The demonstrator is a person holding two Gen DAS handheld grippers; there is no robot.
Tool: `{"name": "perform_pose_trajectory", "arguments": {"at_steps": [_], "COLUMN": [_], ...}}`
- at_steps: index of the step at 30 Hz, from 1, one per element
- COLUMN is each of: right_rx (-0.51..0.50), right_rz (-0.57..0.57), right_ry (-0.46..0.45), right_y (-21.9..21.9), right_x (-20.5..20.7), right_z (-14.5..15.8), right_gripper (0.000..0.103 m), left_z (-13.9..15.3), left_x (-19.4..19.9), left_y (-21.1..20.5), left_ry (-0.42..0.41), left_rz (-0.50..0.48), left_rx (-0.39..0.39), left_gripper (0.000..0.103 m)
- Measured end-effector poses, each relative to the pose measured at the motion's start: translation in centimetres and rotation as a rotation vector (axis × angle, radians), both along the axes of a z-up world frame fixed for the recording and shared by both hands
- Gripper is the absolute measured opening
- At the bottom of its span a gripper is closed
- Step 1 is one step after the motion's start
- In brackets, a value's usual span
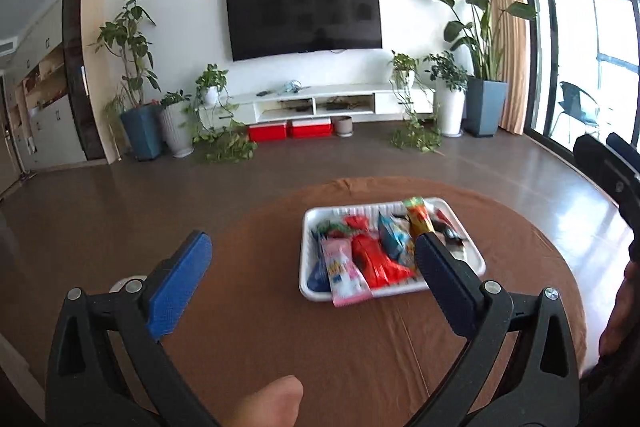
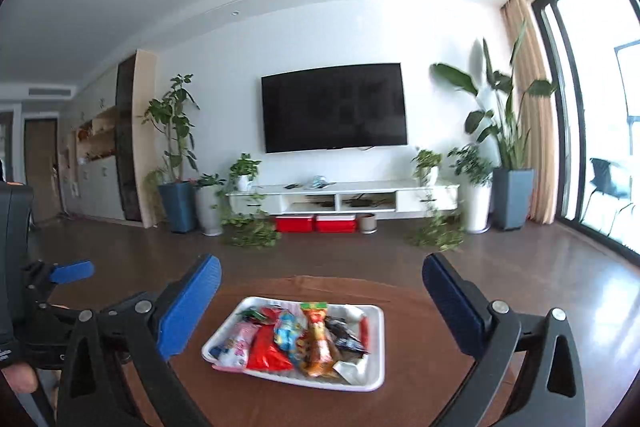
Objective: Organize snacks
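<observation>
Snacks (image 2: 296, 341) fill the tray (image 2: 374, 359); only the left view shows a thumb (image 1: 276, 403).

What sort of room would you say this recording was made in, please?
Most likely a home living room: a wall-mounted television above a low white media console, potted plants on either side, and a round brown-covered table holding a white tray of snacks.

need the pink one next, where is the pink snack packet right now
In both wrist views the pink snack packet lies at the white foam tray's near-left corner, beside the red packet, overhanging the rim.
</observation>
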State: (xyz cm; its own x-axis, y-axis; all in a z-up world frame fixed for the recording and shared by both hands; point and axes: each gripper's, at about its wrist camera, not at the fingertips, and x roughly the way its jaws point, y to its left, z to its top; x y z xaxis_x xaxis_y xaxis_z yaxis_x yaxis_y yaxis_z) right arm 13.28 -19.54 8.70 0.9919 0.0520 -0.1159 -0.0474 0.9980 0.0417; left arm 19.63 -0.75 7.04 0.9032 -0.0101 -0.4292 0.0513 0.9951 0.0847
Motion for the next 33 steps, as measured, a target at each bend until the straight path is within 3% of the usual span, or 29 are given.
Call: {"name": "perform_pose_trajectory", "arguments": {"at_steps": [4, 8, 19, 33], "right_rx": [0.036, 0.041, 0.073, 0.068], "right_rz": [-0.021, -0.037, -0.072, -0.073], "right_ry": [0.035, 0.178, 0.407, 0.496], "right_y": [0.0, 0.8, 1.2, 2.4], "right_x": [-2.9, -4.2, -6.3, -7.7], "right_z": [0.1, -1.9, -7.0, -9.0], "right_gripper": [0.103, 0.103, 0.103, 0.103], "left_z": [-0.9, -1.9, -5.2, -8.7], "left_x": [-3.2, -5.9, -8.8, -7.8], "left_y": [0.5, 0.7, 0.9, 0.7], "left_ry": [0.047, 0.070, 0.167, 0.247], "left_rz": [0.036, 0.053, 0.058, 0.048], "left_rx": [-0.030, -0.050, -0.047, -0.070], "left_gripper": [0.103, 0.103, 0.103, 0.103]}}
